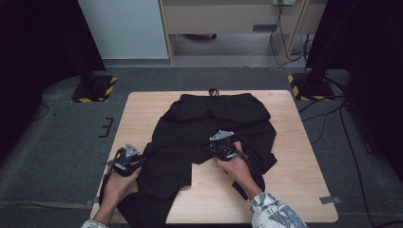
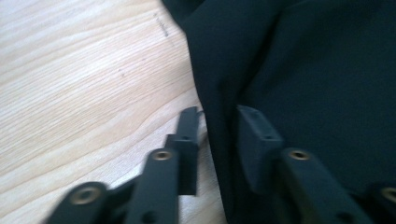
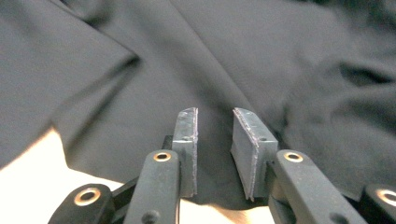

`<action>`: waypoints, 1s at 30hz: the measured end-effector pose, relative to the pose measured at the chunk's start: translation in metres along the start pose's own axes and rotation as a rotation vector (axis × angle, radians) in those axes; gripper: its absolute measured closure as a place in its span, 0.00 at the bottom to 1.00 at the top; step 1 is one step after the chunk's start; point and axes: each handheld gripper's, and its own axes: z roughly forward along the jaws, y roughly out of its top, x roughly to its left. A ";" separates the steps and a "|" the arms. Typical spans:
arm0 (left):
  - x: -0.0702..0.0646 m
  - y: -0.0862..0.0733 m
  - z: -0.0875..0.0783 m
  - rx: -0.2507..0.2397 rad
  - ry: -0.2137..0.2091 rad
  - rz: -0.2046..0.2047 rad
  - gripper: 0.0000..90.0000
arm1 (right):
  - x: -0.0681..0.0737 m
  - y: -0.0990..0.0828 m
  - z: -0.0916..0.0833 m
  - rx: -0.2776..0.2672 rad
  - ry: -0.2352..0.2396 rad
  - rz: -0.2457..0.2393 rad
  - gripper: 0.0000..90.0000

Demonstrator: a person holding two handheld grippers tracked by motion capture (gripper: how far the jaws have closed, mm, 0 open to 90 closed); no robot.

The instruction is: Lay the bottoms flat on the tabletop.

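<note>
On the bench [image 1: 142,109] black trousers [image 1: 214,123] lie spread, both hand-held grippers at their near edge. Left hand-held gripper [image 2: 215,126] straddles a trouser fold, jaws apart, unclamped. Right hand-held gripper [image 3: 215,126] hovers released over the trousers

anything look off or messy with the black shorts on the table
Yes. The black shorts lie rumpled and askew on the table: the waistband sits flat at the far edge, but one leg is bunched and spills over the near edge by the left hand-held gripper. No damage visible.
</note>
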 end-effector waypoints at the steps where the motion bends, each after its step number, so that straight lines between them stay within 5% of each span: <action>1: -0.001 0.000 0.000 0.001 -0.001 0.004 0.70 | 0.004 0.001 -0.002 -0.023 0.018 0.006 0.78; 5: -0.004 0.001 0.003 0.012 -0.028 0.015 0.71 | 0.024 0.002 -0.002 -0.041 0.096 -0.003 0.73; 9: -0.009 0.002 0.002 0.016 -0.065 0.024 0.77 | 0.038 0.001 0.007 -0.013 0.105 -0.047 0.72; 14: -0.017 0.000 -0.003 0.023 -0.119 0.055 0.79 | 0.040 -0.002 0.010 -0.009 0.101 -0.056 0.72; 24: -0.030 -0.007 -0.017 0.059 -0.169 0.097 0.76 | 0.040 -0.031 -0.020 -0.022 0.117 -0.095 0.72; 30: -0.029 -0.009 -0.023 0.040 -0.143 0.088 0.72 | 0.037 -0.037 -0.031 -0.007 0.142 -0.087 0.71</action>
